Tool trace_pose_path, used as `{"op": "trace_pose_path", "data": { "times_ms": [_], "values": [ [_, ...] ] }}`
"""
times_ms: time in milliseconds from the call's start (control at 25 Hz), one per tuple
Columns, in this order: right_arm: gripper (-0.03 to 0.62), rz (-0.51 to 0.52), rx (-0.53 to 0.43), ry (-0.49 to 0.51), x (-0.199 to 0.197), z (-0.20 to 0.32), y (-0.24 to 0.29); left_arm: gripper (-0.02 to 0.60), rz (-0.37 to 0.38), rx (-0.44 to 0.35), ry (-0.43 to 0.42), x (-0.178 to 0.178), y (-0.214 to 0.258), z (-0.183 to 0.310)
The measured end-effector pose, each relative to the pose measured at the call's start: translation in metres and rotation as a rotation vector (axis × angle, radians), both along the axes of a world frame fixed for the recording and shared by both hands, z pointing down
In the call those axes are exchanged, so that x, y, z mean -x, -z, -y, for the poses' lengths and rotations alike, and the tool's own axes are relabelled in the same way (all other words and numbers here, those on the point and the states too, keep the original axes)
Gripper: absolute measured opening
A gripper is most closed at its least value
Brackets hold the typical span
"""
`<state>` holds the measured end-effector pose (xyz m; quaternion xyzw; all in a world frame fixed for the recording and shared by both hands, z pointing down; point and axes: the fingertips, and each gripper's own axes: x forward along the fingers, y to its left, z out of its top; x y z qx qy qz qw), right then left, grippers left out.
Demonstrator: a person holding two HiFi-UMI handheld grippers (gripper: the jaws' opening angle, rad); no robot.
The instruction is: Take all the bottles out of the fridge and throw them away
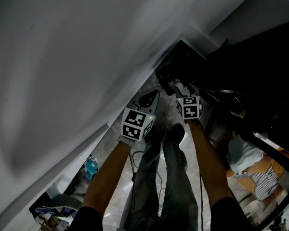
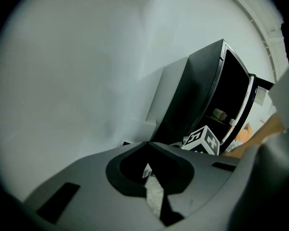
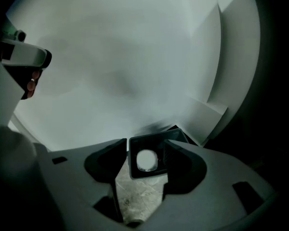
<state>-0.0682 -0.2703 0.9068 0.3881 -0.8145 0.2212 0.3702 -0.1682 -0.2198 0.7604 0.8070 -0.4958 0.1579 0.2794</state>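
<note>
In the right gripper view a black square bin (image 3: 135, 170) stands on the floor against the white wall, right below my right gripper (image 3: 145, 146). Its jaws stand apart with no pad pressing on anything. A pale round thing (image 3: 146, 160), perhaps a bottle seen end-on, lies inside the bin. My left gripper (image 2: 147, 143) has its tips touching and holds nothing. Past it stands the black fridge (image 2: 202, 95) with its door open and a small bottle (image 2: 220, 113) on a shelf. In the head view both marker cubes, left (image 1: 135, 124) and right (image 1: 189, 107), hang over the person's legs.
A white wall (image 1: 62, 57) runs along the left. The floor is pale marbled stone (image 3: 135, 196). A blue container (image 1: 91, 166) and clutter sit low at the left, a striped cloth (image 1: 260, 182) at the right. Dark furniture fills the right side.
</note>
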Motion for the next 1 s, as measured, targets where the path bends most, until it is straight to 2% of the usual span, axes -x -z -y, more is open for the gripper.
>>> {"op": "trace_pose_path", "data": {
  "times_ms": [200,440,640,840,1000],
  "values": [
    [0.225,0.01,-0.054,-0.046,-0.011,-0.003,0.031,0.005,-0.013,-0.008,-0.004,0.003,0.009,-0.005],
    [0.222,0.042,-0.166,-0.089,-0.019,-0.012,0.131,0.005,-0.048,-0.005,0.002,0.004,0.056,-0.013],
    [0.139,0.085,-0.21,-0.151,-0.027,-0.031,0.237,0.005,-0.078,-0.02,0.003,-0.005,0.136,-0.029],
    [0.021,0.125,-0.271,-0.209,-0.029,-0.053,0.34,0.005,-0.096,-0.092,0.02,0.0,0.232,-0.043],
    [0.009,0.176,-0.311,-0.238,-0.029,-0.065,0.414,0.005,-0.091,-0.172,0.01,0.001,0.302,-0.04]
  ]
}}
